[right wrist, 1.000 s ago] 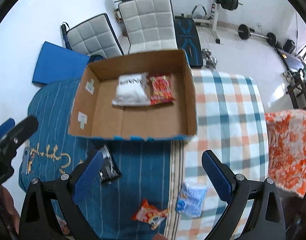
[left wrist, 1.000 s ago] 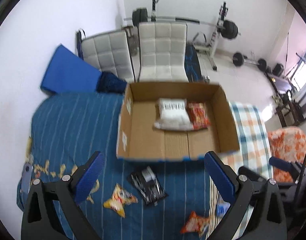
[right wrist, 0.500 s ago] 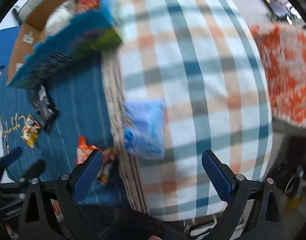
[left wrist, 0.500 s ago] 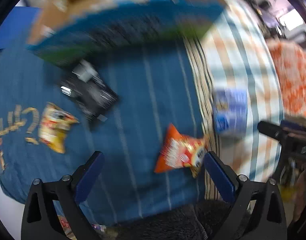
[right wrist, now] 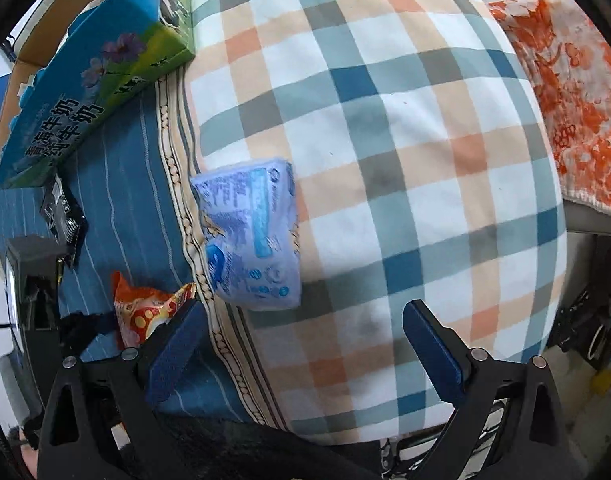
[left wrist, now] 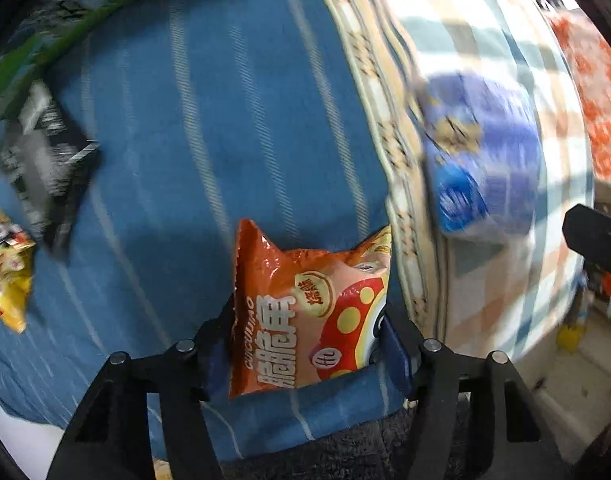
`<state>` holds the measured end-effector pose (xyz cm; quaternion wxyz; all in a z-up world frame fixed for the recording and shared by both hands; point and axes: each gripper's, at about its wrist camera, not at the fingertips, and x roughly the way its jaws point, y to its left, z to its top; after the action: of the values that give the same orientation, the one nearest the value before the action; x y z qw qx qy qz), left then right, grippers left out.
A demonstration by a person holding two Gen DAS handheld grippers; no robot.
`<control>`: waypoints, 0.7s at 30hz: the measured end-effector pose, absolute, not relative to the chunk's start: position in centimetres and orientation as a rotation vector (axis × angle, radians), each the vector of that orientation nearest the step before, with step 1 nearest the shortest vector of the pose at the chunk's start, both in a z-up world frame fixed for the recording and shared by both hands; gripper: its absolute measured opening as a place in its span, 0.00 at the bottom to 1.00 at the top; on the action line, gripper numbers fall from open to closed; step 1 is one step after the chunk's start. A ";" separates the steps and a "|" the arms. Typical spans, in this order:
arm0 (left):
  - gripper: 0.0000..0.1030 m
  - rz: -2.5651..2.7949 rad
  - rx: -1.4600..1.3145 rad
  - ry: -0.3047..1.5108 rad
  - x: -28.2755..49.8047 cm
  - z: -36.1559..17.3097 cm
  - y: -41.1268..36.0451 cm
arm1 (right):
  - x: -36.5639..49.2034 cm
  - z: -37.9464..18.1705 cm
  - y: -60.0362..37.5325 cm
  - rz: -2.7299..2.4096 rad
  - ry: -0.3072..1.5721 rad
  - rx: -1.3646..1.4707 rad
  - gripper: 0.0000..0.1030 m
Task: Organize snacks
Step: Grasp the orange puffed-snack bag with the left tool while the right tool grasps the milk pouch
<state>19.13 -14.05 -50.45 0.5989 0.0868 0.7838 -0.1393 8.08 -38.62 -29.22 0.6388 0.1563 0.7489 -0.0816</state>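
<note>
— While our left gripper [left wrist: 309, 332] is sitting at the near edge of the bed, what are its fingers doing?

— We are pinching the orange snack bag [left wrist: 305, 304] between them, on the blue striped blanket [left wrist: 233, 120].

— And our right gripper [right wrist: 301, 356]?

— Its fingers are spreading wide, gripping nothing, just near of the pale blue packet [right wrist: 251, 236] lying on the checked blanket [right wrist: 405, 120]. The printed carton [right wrist: 93, 84] is sitting far left.
</note>
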 end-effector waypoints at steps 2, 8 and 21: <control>0.58 -0.256 0.169 1.787 19.8 -49.8 -12.8 | 8.6 -29.5 -38.5 -0.176 1.707 0.367 0.98; 0.58 -0.066 -0.040 1.784 22.1 -50.0 -7.5 | 10.5 -31.5 -38.0 -0.173 1.724 0.397 0.90; 0.59 -0.091 -0.061 1.818 20.7 -51.7 -7.7 | 11.9 -35.1 -35.9 -0.174 1.828 0.363 0.47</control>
<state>20.72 -7.69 -51.66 0.6134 -0.0264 0.7884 -0.0394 11.89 -35.91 -35.12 0.5932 0.1563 0.7862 -0.0747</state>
